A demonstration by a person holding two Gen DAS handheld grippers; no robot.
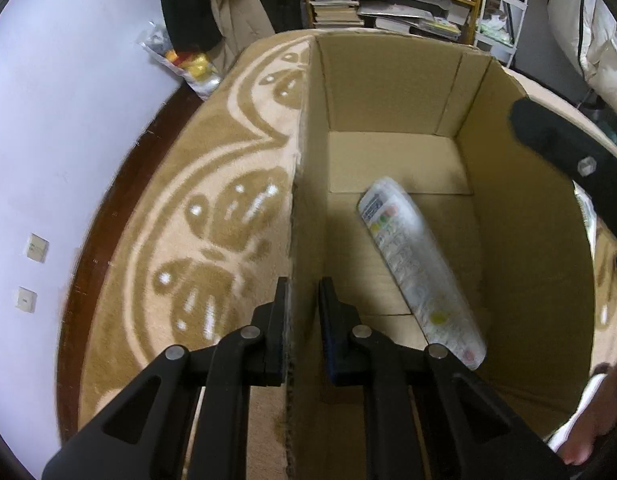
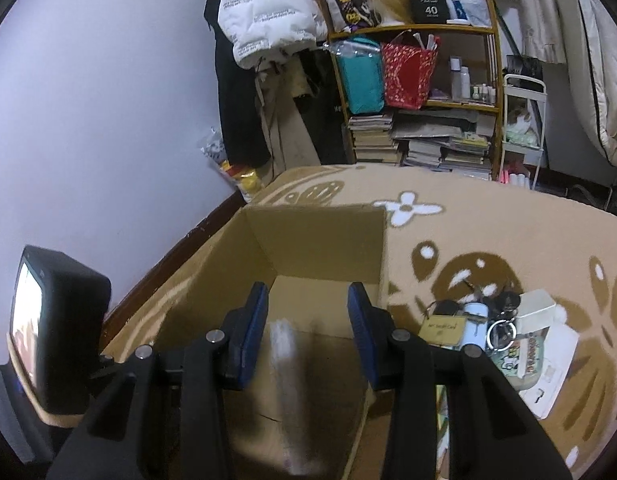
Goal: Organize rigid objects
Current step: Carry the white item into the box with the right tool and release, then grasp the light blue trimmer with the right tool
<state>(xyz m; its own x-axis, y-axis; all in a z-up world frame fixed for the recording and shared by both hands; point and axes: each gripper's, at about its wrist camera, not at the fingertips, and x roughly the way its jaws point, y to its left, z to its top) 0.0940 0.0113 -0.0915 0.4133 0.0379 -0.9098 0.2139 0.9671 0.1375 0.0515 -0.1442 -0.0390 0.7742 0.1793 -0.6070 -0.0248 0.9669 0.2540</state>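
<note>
One remote (image 1: 420, 268); one cardboard box (image 1: 528, 240)

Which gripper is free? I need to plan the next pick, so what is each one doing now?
Left gripper: shut on the cardboard box wall.
Right gripper: open, empty, above the remote in the box.

Tan carpet w/ cream swirl & flower pattern (image 1: 212, 184) covers floor, running to dark wood skirting (image 1: 120, 168) under pale lilac wall (image 1: 68, 80). Wooden shelf unit (image 2: 494, 92) at back: teal fabric bag (image 2: 360, 80) beside red patterned gift bag (image 2: 408, 72), book stacks (image 2: 372, 136) below. White puffer jacket (image 2: 268, 8) hangs left of shelf. White metal trolley (image 2: 524, 120) to its right.
</note>
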